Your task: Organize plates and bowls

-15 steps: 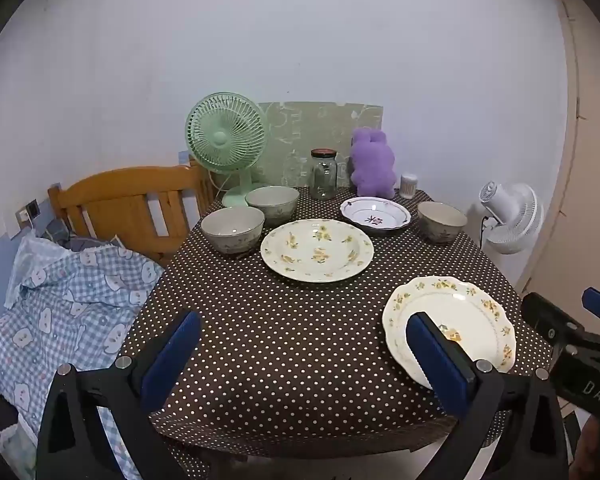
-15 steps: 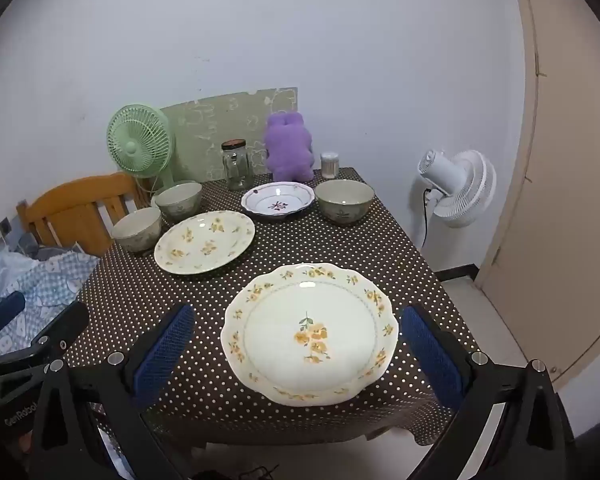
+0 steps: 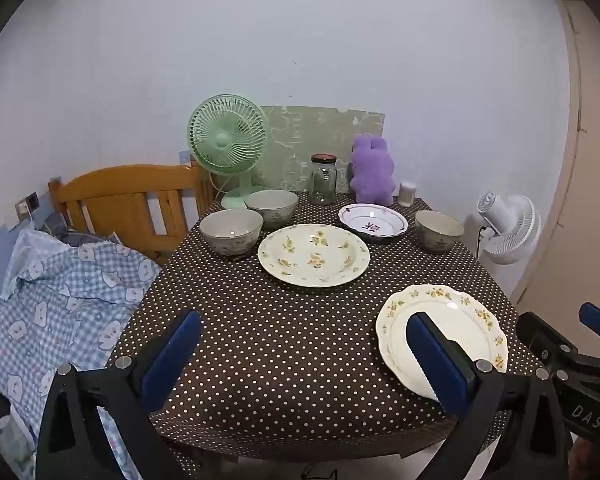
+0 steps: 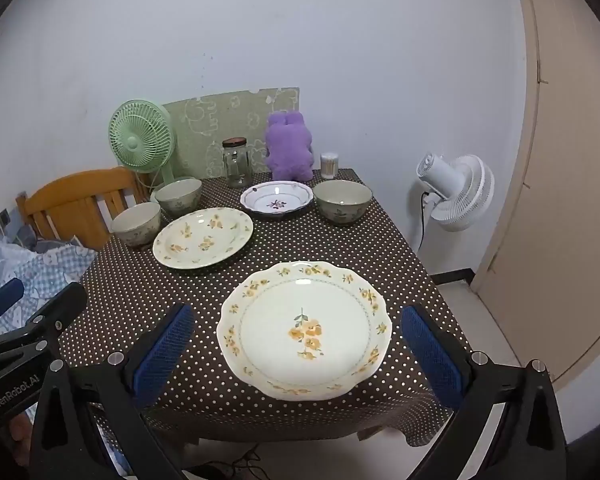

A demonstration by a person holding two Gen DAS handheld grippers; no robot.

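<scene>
Nothing looks sorted yet. All the dishes sit apart on the bench (image 4: 132, 292), which has a brown spotty cloth on it.

There are three plates. The scalloped plate (image 4: 305, 330) with yellow flowers is at the front edge of the bench, nearest the person. The big flower plate (image 4: 203, 237) is in the middle. The small white plate (image 4: 277, 197) with a purple flower is further back, near the purple plush toy (image 4: 289, 151).

There are three bowls too. The left bowl (image 4: 137, 224) and the back-left bowl (image 4: 179, 195) sit just beside each other near the green fan (image 4: 141, 138). The right bowl (image 4: 342, 201) sits alone on the other side, next to the small white plate.

No plate is on top of another plate. No bowl is inside another bowl. So I think the whole job is still to do: stack the plates and nest the bowls.

The right hand-held gripper (image 4: 296, 344) is spread wide and holds nothing. The scalloped plate shows between its blue fingers, so that plate may be the first one to pick up. The left hand-held gripper (image 3: 304, 350) is spread wide too and holds nothing. It hangs over the front of the bench.
</scene>
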